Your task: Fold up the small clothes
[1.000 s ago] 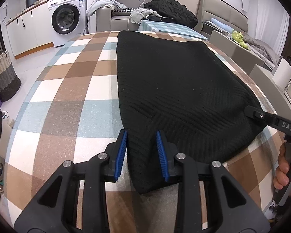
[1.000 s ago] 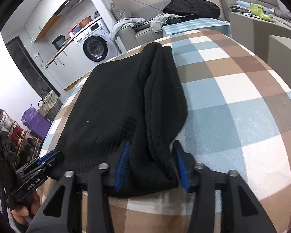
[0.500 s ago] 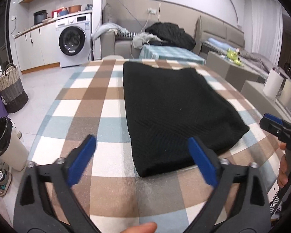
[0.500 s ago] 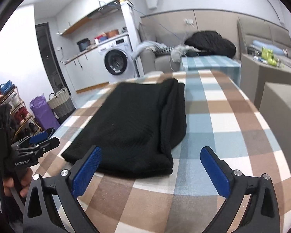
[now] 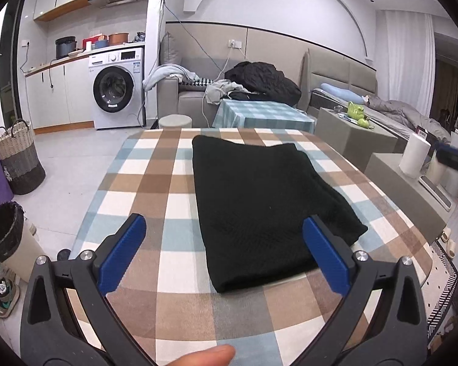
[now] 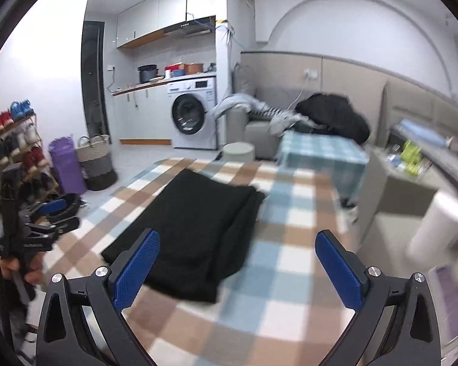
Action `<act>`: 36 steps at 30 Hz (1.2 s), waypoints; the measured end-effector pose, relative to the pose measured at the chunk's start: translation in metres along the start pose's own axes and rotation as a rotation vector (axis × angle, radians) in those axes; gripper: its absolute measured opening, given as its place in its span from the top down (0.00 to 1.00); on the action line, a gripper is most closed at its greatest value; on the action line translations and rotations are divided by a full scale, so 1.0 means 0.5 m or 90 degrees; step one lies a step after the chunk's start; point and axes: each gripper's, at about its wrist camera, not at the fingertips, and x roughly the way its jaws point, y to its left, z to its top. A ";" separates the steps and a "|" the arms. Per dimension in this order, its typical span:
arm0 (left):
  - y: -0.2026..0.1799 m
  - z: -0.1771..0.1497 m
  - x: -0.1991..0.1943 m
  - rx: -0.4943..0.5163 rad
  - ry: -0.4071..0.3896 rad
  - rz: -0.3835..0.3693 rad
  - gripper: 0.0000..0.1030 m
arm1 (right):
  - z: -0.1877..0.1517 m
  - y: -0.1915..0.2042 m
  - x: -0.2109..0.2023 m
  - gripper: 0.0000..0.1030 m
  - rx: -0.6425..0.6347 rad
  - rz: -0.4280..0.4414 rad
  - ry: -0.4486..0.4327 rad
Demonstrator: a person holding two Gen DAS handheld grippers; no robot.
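No writing can be made out. The washing machine (image 5: 116,87) carries a small brand mark and a sticker on its front panel, and the left gripper (image 6: 50,218) bears white lettering, all too small or blurred.

Folded garment (image 5: 259,201) lies on the table (image 5: 155,183), washing machine (image 5: 117,88) behind.

Black garment (image 5: 259,201) was matt ribbed knit; tablecloth (image 5: 155,183) soft checked cloth; gripper pads (image 5: 122,256) textured blue plastic.
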 end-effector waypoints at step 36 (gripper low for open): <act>0.069 -0.109 0.046 -0.006 0.012 0.018 0.01 | -0.211 0.051 0.091 0.00 0.116 0.103 0.009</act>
